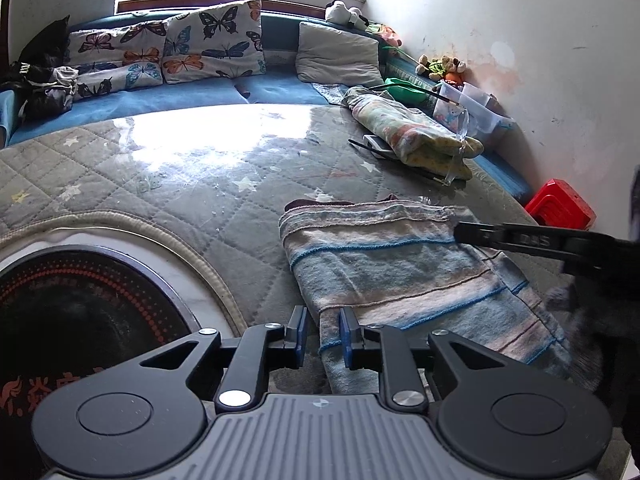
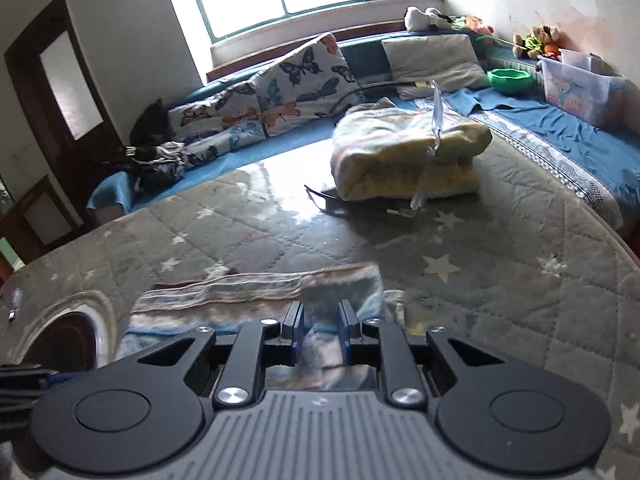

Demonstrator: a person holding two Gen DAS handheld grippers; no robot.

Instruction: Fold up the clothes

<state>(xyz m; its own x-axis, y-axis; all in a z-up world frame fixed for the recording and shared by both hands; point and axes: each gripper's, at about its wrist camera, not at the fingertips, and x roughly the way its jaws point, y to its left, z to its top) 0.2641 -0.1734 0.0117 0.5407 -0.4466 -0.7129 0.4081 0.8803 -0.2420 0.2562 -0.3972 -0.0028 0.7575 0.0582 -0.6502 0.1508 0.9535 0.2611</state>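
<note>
The striped cloth (image 1: 400,264) is spread, partly folded, on the star-patterned bed (image 1: 200,184), close to its near edge. The left gripper (image 1: 322,336) is seen slightly parted at the cloth's near edge, with a little fabric between its pads; whether it is pinched cannot be told. The right gripper (image 2: 320,328) is narrowly parted over the cloth's far right corner, fabric between its fingers, though a firm hold cannot be confirmed. Farther off, a folded pastel blanket (image 2: 408,152) is laid on the bed. Beyond it, a green bowl (image 2: 509,79) and a clear plastic box (image 2: 580,84) are placed by the wall; the box's contents cannot be made out.
</note>
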